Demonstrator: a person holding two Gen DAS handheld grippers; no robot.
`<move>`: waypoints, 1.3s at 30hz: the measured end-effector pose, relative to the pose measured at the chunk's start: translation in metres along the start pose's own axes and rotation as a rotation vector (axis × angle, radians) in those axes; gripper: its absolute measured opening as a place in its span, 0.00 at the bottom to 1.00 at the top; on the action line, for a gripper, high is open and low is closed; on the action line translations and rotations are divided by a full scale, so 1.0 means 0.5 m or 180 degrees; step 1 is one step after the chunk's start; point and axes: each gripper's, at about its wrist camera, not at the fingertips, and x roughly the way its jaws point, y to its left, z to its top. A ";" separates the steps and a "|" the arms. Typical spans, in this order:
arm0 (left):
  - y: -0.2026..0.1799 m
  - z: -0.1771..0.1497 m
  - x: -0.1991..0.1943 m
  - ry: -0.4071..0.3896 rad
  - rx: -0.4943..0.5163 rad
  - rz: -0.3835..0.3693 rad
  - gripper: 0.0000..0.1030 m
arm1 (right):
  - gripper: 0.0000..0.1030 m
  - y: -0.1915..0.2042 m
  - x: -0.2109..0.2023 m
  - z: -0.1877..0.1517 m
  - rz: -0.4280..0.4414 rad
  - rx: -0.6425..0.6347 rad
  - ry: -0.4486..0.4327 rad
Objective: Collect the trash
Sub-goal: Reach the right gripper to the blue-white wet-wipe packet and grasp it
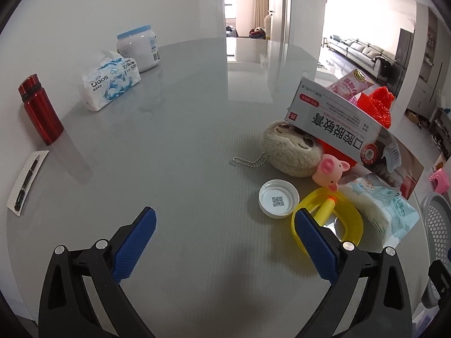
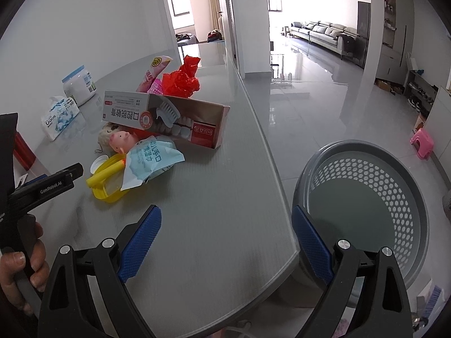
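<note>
Grey and glossy, the bench (image 2: 225, 186) carries a heap of odds and ends, and the long box (image 2: 166, 118) makes a handy landmark within it. That box lies tilted, propped on the things under it, which is why its near end rides high in the left wrist view. Behind the box sit a red bag (image 2: 183, 80) and a pink wrapper (image 2: 153, 74); in front of it lie a plush (image 1: 290, 152), a pig toy (image 1: 331, 170), a blue wipes pack (image 2: 150, 159), a yellow dish (image 1: 328, 222) holding a foam dart (image 1: 325, 211), and a white cap (image 1: 279, 198). These loose wrappers and packs look like the trash to be gathered.

Off the bench edge, down and to the right of the box, stands a perforated basket (image 2: 363, 197), seemingly empty and placed close so pieces can be dropped straight in.

Both tools are unclenched and hold nothing. The left gripper (image 1: 225, 228) hovers in front of the box, its right pad just at the yellow dish. The right gripper (image 2: 227, 236) straddles the bench edge between heap and basket, probably poised to ferry items across.

Well left of the box, a tissue pack (image 1: 110, 84), jar (image 1: 138, 48), bottle (image 1: 41, 109) and notepad (image 1: 26, 183) stand apart, likely keepers.
</note>
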 end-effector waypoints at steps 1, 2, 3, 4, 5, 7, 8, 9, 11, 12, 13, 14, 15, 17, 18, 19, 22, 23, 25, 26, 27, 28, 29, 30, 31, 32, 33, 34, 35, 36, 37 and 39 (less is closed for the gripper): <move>0.002 0.002 -0.001 -0.0010 -0.0006 0.0012 0.94 | 0.87 0.004 0.004 0.003 0.0006 -0.0008 -0.0002; 0.004 0.003 -0.001 -0.0023 -0.0004 0.0025 0.94 | 0.87 0.009 0.008 0.008 0.0023 -0.0016 -0.0003; 0.004 0.004 -0.003 -0.0038 0.0007 0.0043 0.94 | 0.87 0.012 0.010 0.012 0.0042 -0.0024 -0.0005; 0.004 0.004 -0.004 -0.0051 0.0020 0.0057 0.94 | 0.87 0.018 0.014 0.017 0.0070 -0.0035 -0.0007; 0.005 0.003 -0.006 -0.0059 0.0026 0.0068 0.94 | 0.87 0.024 0.017 0.023 0.0104 -0.0048 -0.0001; 0.009 0.005 -0.008 -0.0074 0.0025 0.0080 0.94 | 0.87 0.039 0.028 0.035 0.0175 -0.0078 0.0025; 0.012 0.005 -0.008 -0.0082 0.0021 0.0087 0.94 | 0.87 0.046 0.031 0.041 0.0202 -0.0094 0.0034; 0.015 0.006 -0.008 -0.0092 0.0017 0.0092 0.94 | 0.87 0.055 0.037 0.047 0.0222 -0.0117 0.0036; 0.021 0.008 -0.009 -0.0114 0.0013 0.0089 0.94 | 0.87 0.070 0.044 0.060 0.0241 -0.0169 0.0028; 0.023 0.009 -0.011 -0.0125 0.0017 0.0091 0.94 | 0.87 0.080 0.048 0.067 0.0260 -0.0204 0.0024; 0.026 0.010 -0.010 -0.0135 0.0017 0.0095 0.94 | 0.87 0.089 0.053 0.073 0.0280 -0.0239 0.0025; 0.029 0.011 -0.011 -0.0144 0.0017 0.0099 0.94 | 0.87 0.097 0.059 0.080 0.0292 -0.0270 0.0033; 0.032 0.012 -0.010 -0.0148 0.0012 0.0097 0.94 | 0.87 0.106 0.067 0.085 0.0299 -0.0301 0.0048; 0.037 0.012 -0.008 -0.0146 -0.0003 0.0086 0.94 | 0.87 0.117 0.083 0.095 0.0323 -0.0325 0.0096; 0.040 0.012 -0.007 -0.0140 -0.0013 0.0078 0.94 | 0.87 0.122 0.091 0.099 0.0340 -0.0325 0.0122; 0.043 0.012 -0.005 -0.0136 -0.0022 0.0070 0.94 | 0.87 0.126 0.099 0.102 0.0348 -0.0324 0.0147; 0.052 0.013 -0.001 -0.0133 -0.0044 0.0051 0.94 | 0.87 0.136 0.119 0.111 0.0317 -0.0327 0.0202; 0.053 0.012 -0.001 -0.0135 -0.0049 0.0049 0.94 | 0.87 0.137 0.123 0.112 0.0303 -0.0325 0.0207; 0.056 0.012 0.001 -0.0135 -0.0061 0.0036 0.94 | 0.87 0.139 0.131 0.116 0.0268 -0.0312 0.0201; 0.057 0.012 0.002 -0.0133 -0.0069 0.0031 0.94 | 0.87 0.138 0.134 0.116 0.0252 -0.0299 0.0188; 0.060 0.012 0.004 -0.0127 -0.0081 0.0024 0.94 | 0.87 0.139 0.137 0.117 0.0245 -0.0291 0.0184; 0.064 0.012 0.007 -0.0123 -0.0094 0.0017 0.94 | 0.87 0.139 0.142 0.117 0.0235 -0.0290 0.0192; 0.065 0.012 0.009 -0.0119 -0.0107 0.0009 0.94 | 0.87 0.140 0.147 0.116 0.0234 -0.0294 0.0205; 0.068 0.012 0.011 -0.0114 -0.0118 0.0005 0.94 | 0.87 0.141 0.151 0.115 0.0234 -0.0302 0.0218; 0.069 0.010 0.012 -0.0111 -0.0124 0.0003 0.94 | 0.87 0.144 0.154 0.114 0.0229 -0.0316 0.0229; 0.071 0.010 0.013 -0.0112 -0.0128 0.0003 0.94 | 0.87 0.147 0.156 0.113 0.0221 -0.0330 0.0234; 0.072 0.009 0.014 -0.0110 -0.0130 0.0008 0.94 | 0.87 0.151 0.160 0.112 0.0211 -0.0349 0.0242; 0.073 0.009 0.015 -0.0110 -0.0136 0.0010 0.94 | 0.86 0.155 0.164 0.112 0.0208 -0.0362 0.0250; 0.073 0.007 0.015 -0.0111 -0.0145 0.0010 0.94 | 0.86 0.157 0.168 0.112 0.0212 -0.0368 0.0266; 0.075 0.007 0.016 -0.0109 -0.0157 0.0008 0.94 | 0.86 0.158 0.172 0.111 0.0214 -0.0366 0.0276; 0.076 0.007 0.016 -0.0104 -0.0164 0.0006 0.94 | 0.86 0.159 0.176 0.111 0.0214 -0.0359 0.0281; 0.077 0.006 0.017 -0.0096 -0.0171 0.0008 0.94 | 0.86 0.158 0.181 0.109 0.0211 -0.0358 0.0288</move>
